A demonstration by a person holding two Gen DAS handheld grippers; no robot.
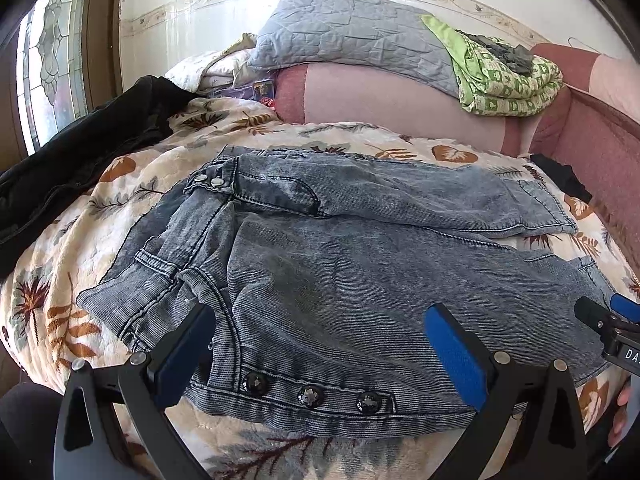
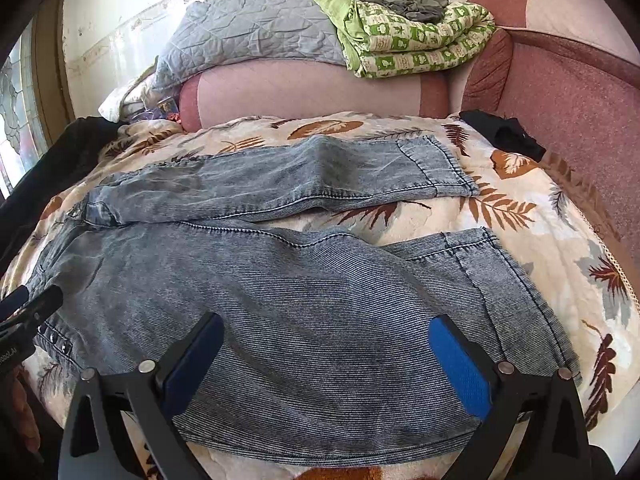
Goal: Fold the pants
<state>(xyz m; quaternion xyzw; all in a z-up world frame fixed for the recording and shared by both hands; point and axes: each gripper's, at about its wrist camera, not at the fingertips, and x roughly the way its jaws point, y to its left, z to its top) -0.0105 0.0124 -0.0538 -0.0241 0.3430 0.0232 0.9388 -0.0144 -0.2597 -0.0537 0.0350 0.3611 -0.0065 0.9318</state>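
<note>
Grey-blue denim pants [image 1: 340, 248] [image 2: 288, 280] lie spread on a leaf-print bedspread [image 1: 60, 248] [image 2: 560, 208], waist to the left, both legs running right and apart. My left gripper [image 1: 320, 320] is open over the near waistband with its dark studs [image 1: 310, 395]; nothing sits between its blue pads. My right gripper [image 2: 326, 328] is open above the near leg, short of its hem [image 2: 500, 264]. Each gripper shows at the edge of the other's view: the right gripper [image 1: 608, 320], the left gripper [image 2: 28, 304].
A black garment [image 1: 80, 152] lies at the bed's left edge, another small black cloth [image 2: 504, 132] at the far right. A pink bolster [image 1: 380, 100], grey quilted pillow [image 2: 248, 36] and green folded blanket [image 2: 420, 36] line the back. A red padded wall [image 2: 580, 112] bounds the right.
</note>
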